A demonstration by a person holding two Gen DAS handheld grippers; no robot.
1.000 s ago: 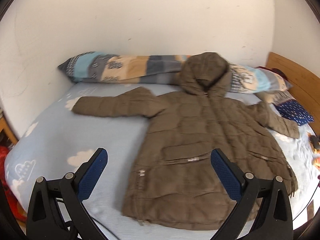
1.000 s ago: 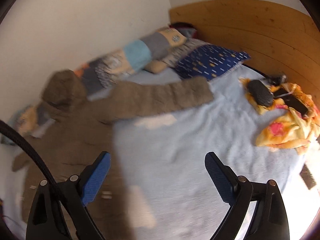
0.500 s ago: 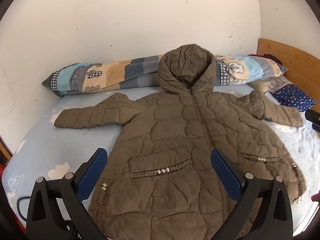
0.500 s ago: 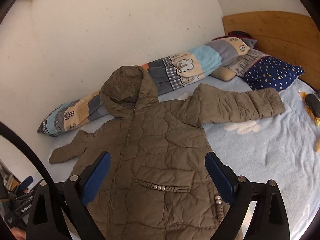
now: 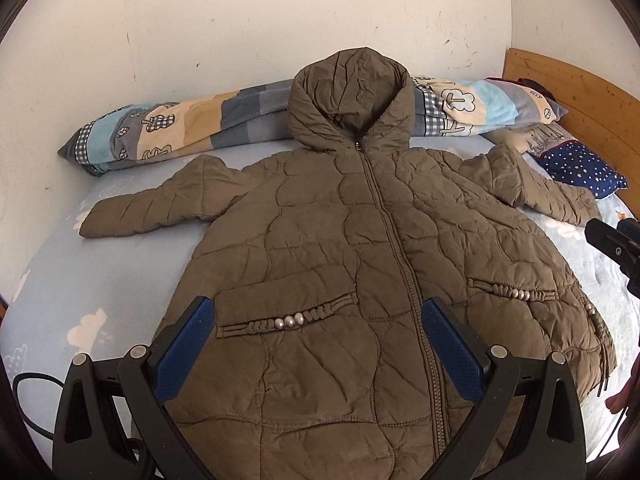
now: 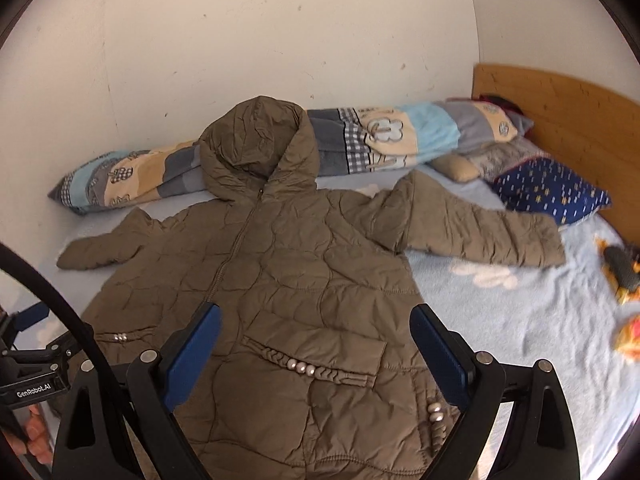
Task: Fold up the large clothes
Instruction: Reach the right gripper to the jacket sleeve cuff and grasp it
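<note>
A brown quilted hooded coat (image 5: 352, 248) lies face up and zipped on the light blue bed (image 5: 100, 280), both sleeves spread out sideways, hood against the long pillow. It also shows in the right wrist view (image 6: 288, 280). My left gripper (image 5: 320, 332) is open and empty above the coat's lower left front, over the left pocket. My right gripper (image 6: 316, 340) is open and empty above the lower right front, over the right pocket. The coat's right sleeve (image 6: 480, 232) stretches toward the headboard.
A long patchwork pillow (image 5: 168, 132) lies along the white wall. A navy starred pillow (image 6: 552, 192) and the wooden headboard (image 6: 560, 112) are at the right. Orange and yellow items (image 6: 624, 300) lie on the bed's right side. A black cable (image 6: 52, 288) crosses at left.
Both cameras have swung and moved in toward the coat, which now fills more of each view. The right wrist view turned left from the bed's right side onto the coat. Both grippers stayed open.
</note>
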